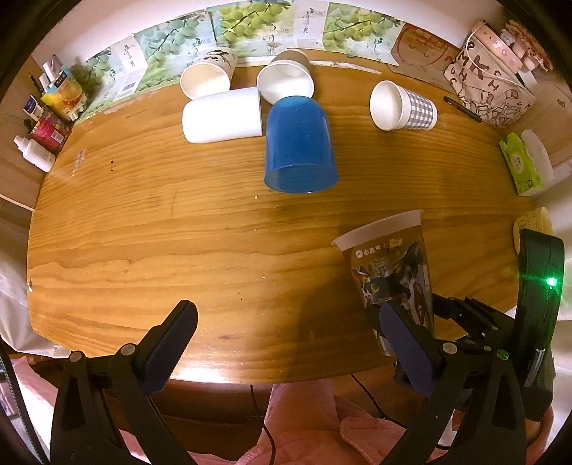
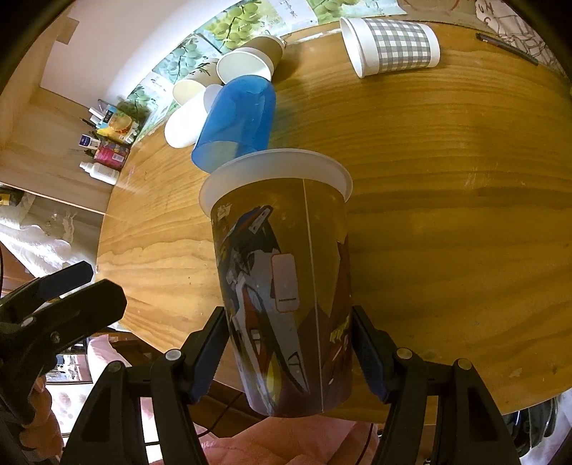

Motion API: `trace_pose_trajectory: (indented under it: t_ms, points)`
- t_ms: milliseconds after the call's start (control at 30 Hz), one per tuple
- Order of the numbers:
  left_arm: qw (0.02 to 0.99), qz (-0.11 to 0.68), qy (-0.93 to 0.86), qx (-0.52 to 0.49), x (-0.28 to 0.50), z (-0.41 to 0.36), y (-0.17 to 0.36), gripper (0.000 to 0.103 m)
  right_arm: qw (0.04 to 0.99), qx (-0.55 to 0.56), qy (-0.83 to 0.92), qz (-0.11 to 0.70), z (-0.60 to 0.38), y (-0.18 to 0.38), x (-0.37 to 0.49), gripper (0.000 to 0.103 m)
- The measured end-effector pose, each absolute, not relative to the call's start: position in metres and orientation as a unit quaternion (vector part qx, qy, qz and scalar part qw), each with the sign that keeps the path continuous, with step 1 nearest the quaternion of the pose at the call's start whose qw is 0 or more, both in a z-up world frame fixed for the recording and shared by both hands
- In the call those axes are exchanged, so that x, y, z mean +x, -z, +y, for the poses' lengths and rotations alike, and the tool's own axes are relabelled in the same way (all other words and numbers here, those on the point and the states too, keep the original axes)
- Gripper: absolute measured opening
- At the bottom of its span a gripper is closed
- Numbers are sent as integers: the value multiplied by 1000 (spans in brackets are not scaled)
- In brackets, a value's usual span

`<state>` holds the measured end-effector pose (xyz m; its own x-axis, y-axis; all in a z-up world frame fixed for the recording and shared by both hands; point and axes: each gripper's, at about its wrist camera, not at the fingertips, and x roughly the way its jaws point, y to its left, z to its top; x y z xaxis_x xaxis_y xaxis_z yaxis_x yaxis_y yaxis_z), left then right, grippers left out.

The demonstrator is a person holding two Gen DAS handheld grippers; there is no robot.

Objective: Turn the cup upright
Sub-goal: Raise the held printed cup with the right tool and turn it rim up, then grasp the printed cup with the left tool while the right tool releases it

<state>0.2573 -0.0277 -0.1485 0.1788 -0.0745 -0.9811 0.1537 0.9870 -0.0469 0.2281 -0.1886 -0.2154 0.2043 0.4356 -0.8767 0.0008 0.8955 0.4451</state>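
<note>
The right gripper (image 2: pixel 289 352) is clamped on the picture cup (image 2: pixel 282 286) at the near edge of the table (image 1: pixel 161 232), the left gripper (image 1: pixel 286 343) has its fingers wide apart, and farther off lie a blue cup (image 1: pixel 298 143), white cups (image 1: pixel 221 116) and a checked cup (image 1: pixel 402 105).

Little print can be read here. The tote bag (image 1: pixel 489 89) at the far right of the worktop (image 1: pixel 178 232) carries large scattered capital letters, among them M, K, H, U and C, which form no word that can be made out. The printed cup (image 1: pixel 393 272) bears a round logo followed by a few Chinese characters under its rim, too small to read. The grape-picture boxes (image 1: pixel 250 25) along the wall show vertical Chinese writing, likewise illegible.
</note>
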Motion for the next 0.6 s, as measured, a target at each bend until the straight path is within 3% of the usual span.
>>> trace_pose_trajectory:
  t_ms: [600]
  points:
    - [734, 675, 79, -6, 264, -22, 171, 102, 750, 173, -153, 621, -181, 213, 224, 74]
